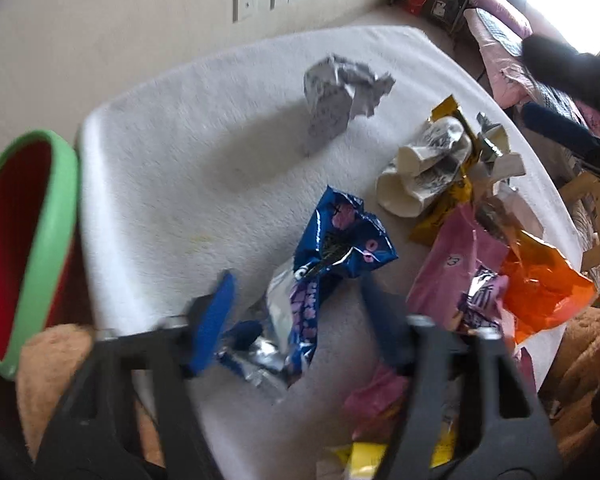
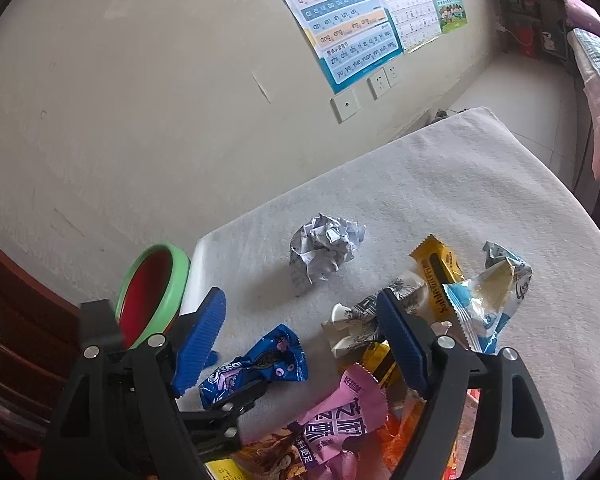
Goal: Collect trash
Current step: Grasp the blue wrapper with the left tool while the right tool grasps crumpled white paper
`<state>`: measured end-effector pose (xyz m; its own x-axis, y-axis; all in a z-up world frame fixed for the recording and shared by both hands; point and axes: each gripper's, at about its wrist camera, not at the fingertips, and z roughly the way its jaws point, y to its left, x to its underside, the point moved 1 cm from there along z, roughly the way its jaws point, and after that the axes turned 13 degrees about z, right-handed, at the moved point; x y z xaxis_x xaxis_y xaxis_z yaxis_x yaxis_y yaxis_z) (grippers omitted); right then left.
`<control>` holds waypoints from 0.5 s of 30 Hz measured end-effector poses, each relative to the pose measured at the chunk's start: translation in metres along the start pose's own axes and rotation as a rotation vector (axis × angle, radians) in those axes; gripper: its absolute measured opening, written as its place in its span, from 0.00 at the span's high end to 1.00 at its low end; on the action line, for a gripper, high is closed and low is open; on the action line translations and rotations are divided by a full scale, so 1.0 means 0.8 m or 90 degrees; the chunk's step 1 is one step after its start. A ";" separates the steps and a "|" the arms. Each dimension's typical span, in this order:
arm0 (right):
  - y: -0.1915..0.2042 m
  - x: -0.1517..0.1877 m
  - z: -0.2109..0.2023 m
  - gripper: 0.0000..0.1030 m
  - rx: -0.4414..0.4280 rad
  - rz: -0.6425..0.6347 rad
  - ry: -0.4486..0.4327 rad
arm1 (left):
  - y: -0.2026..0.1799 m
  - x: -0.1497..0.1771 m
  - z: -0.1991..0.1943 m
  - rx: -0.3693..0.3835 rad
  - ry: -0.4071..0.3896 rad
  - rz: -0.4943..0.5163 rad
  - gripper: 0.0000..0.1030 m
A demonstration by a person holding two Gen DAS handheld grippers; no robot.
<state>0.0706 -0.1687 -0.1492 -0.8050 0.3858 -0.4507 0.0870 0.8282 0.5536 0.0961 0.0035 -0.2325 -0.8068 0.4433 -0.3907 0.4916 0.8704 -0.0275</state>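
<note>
Straddling the blue wrapper (image 1: 324, 264), left gripper (image 1: 300, 308), jaws apparently apart.

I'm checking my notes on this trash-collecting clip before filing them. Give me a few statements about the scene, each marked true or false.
1. The left hand-held gripper is open around the blue cookie wrapper. True.
2. The crumpled paper ball already lies in the bin. False: it sits on the white table cover.
3. The bin has a green rim and a red inside. True.
4. The right hand-held gripper is shut on the pink wrapper. False: it is open and holds nothing.
5. The squashed paper cup stands upright. False: it lies on its side against the yellow wrapper.
</note>
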 end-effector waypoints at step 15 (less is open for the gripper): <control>0.006 0.010 0.037 0.27 0.057 -0.024 0.020 | 0.068 0.047 -0.088 -0.094 -0.166 -0.084 0.85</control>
<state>0.0821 -0.1497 -0.1712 -0.8268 0.3414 -0.4471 0.1069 0.8757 0.4709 0.0694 0.0829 -0.1843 -0.7394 0.2719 -0.6159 0.3210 0.9465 0.0325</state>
